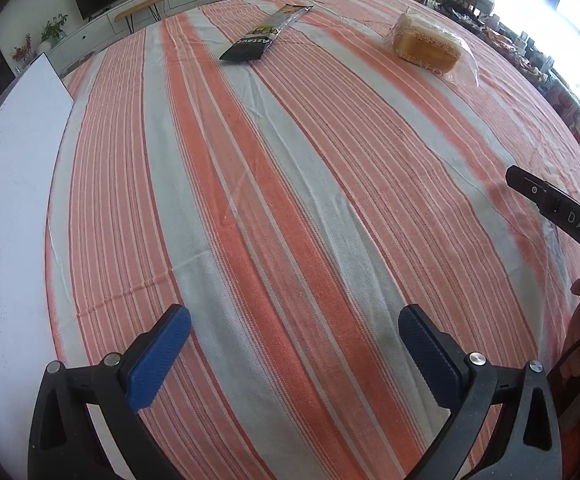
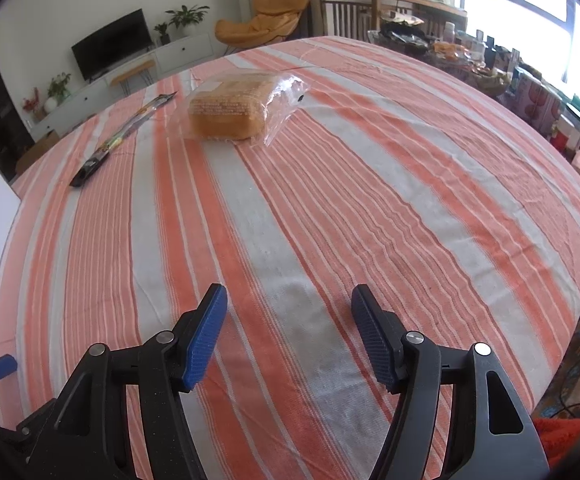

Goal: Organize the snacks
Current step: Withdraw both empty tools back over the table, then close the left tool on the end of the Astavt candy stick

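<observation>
In the left wrist view, the left gripper [image 1: 294,332] is being held low over the striped tablecloth [image 1: 249,208], its blue pads [image 1: 157,356] spread wide with nothing between them. Two snacks are being shown far ahead near the opposite edge of the table. A long dark snack packet [image 1: 263,36] is lying flat, slightly left of the line running forward from the tool, with its long axis running away and to the right. A bagged bread loaf [image 1: 428,44] is lying to the right of it, well apart from the packet. A white board [image 1: 13,184] is being seen along the left edge of the table. Part of the right gripper's body is being caught at the right border, too little to judge its opening from here.

In the right wrist view, the right gripper [image 2: 289,334] is likewise being held near the cloth, parted wide and carrying nothing. The bread loaf [image 2: 229,110] is lying ahead and a little to the left of the tool's line, its clear wrapper trailing off to the right. The packet [image 2: 123,136] is lying farther left, seen almost edge-on.

Neither snack is being touched. The loaf is judged to lie more nearly in front of the right gripper, the packet more nearly in front of the left; both are well apart from the tools, so a forward reach is being called for.
</observation>
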A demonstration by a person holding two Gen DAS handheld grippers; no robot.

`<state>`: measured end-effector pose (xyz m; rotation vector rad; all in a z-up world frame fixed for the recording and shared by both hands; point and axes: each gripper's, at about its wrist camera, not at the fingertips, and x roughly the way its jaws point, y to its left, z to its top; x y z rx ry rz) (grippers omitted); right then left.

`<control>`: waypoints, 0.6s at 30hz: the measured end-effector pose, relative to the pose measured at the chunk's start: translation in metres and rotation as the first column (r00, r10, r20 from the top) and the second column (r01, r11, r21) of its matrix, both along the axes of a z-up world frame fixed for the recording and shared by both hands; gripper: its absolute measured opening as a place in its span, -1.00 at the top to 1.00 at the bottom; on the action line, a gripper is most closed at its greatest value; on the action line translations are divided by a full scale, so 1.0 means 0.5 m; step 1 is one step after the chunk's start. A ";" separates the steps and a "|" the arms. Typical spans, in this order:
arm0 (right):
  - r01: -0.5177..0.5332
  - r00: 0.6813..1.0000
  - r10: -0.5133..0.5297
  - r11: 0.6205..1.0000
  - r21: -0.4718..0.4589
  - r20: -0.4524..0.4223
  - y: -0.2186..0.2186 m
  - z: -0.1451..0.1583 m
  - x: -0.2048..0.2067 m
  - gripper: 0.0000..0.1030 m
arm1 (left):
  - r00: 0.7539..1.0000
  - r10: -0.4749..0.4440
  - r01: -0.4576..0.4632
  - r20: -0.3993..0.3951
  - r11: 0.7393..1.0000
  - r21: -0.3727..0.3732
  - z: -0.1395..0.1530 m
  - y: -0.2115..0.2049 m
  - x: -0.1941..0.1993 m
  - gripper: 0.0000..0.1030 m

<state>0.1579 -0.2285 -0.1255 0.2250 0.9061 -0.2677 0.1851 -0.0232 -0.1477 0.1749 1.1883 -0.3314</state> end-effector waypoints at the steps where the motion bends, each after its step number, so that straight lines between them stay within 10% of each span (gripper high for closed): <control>1: -0.003 1.000 0.003 1.000 0.004 0.001 0.000 0.000 0.001 -0.38 | 1.000 -0.003 0.003 0.007 1.000 -0.025 0.017 -0.001 0.012 -0.99; 8: -0.014 1.000 0.013 1.000 0.016 0.006 0.003 -0.001 0.003 -0.49 | 0.996 -0.072 0.074 0.058 0.996 -0.044 0.101 -0.051 0.179 -0.99; 18: -0.032 0.999 0.031 0.999 0.015 0.007 0.008 -0.002 0.008 -0.54 | 0.994 0.062 -0.064 0.092 0.998 0.019 0.034 -0.114 0.459 -0.62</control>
